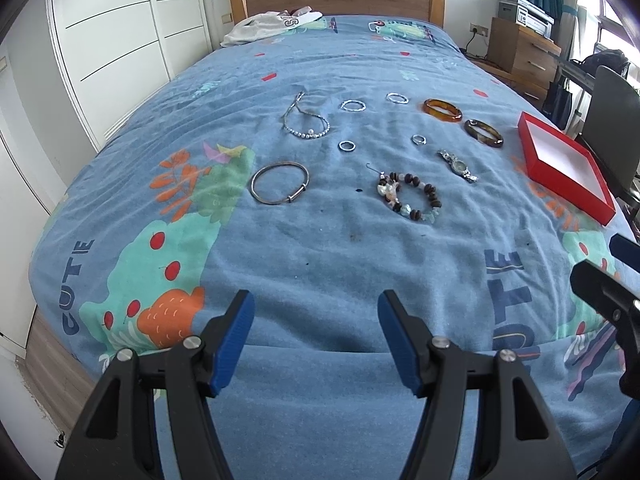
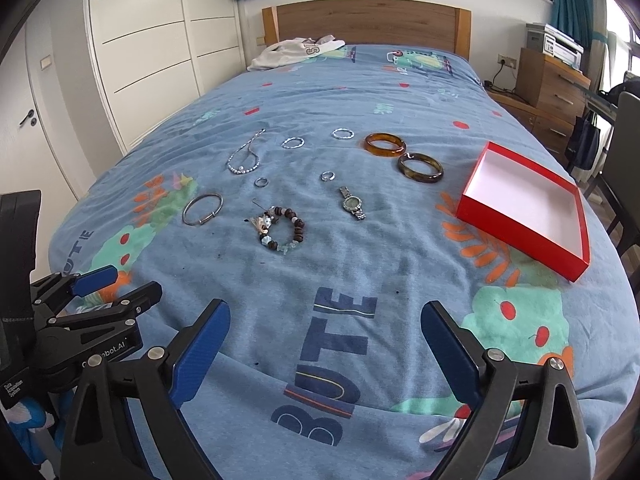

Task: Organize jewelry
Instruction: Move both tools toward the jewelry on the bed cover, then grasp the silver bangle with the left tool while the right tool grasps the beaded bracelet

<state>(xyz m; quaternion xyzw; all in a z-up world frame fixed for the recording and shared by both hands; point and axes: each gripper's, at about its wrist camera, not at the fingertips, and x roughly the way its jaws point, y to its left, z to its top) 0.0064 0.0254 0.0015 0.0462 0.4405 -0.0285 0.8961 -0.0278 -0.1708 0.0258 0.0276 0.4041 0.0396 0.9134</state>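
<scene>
Jewelry lies spread on a blue bedspread: a silver bangle [image 1: 280, 182] [image 2: 202, 208], a beaded bracelet [image 1: 410, 196] [image 2: 281, 230], a wristwatch [image 1: 458, 166] [image 2: 352, 203], an amber bangle [image 1: 443, 110] [image 2: 385, 145], a dark brown bangle [image 1: 483, 133] [image 2: 420, 167], a silver chain [image 1: 306, 120] [image 2: 245, 157] and several small rings. An empty red box [image 1: 564, 166] [image 2: 526, 204] with a white inside sits to the right. My left gripper [image 1: 316, 312] is open and empty above the near bed. My right gripper [image 2: 326, 322] is open and empty, also near.
The left gripper shows at the lower left of the right wrist view [image 2: 96, 300]. White clothing [image 1: 272, 26] lies by the wooden headboard. A white wardrobe [image 1: 120, 40] stands left; a wooden dresser [image 1: 520, 52] and dark chair [image 1: 612, 120] stand right.
</scene>
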